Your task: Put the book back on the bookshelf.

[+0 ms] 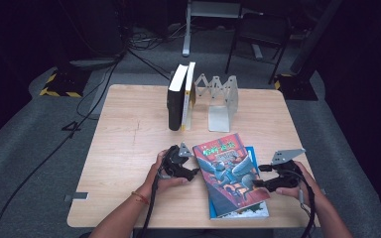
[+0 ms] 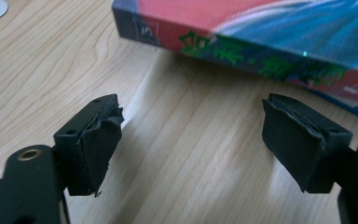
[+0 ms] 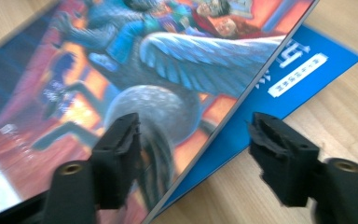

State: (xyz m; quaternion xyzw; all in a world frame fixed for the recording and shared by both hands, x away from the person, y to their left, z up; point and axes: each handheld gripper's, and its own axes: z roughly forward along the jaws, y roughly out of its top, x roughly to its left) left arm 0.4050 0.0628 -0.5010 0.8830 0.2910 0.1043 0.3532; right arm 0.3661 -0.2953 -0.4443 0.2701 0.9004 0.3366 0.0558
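A book with a red cover and a winged creature (image 1: pixel 230 171) lies on top of a blue book (image 1: pixel 238 213) at the near right of the wooden table (image 1: pixel 124 148). My left gripper (image 1: pixel 196 172) rests at the red book's left side, open; in the left gripper view its jaws (image 2: pixel 193 109) stand wide over bare wood, facing the book's spine (image 2: pixel 261 60). My right gripper (image 1: pixel 258 176) is at the book's right edge, open. In the right gripper view one jaw is over the red cover (image 3: pixel 121 60) and the other over the blue book's (image 3: pixel 303 70) edge, with my right gripper (image 3: pixel 194 126) pressing on nothing.
Two books (image 1: pixel 181 96) stand upright at the back middle of the table, next to a grey metal folding book rack (image 1: pixel 221 101). Cables and stands (image 1: pixel 64 82) lie on the carpet beyond the table's far edge. Bare wood stretches to the left.
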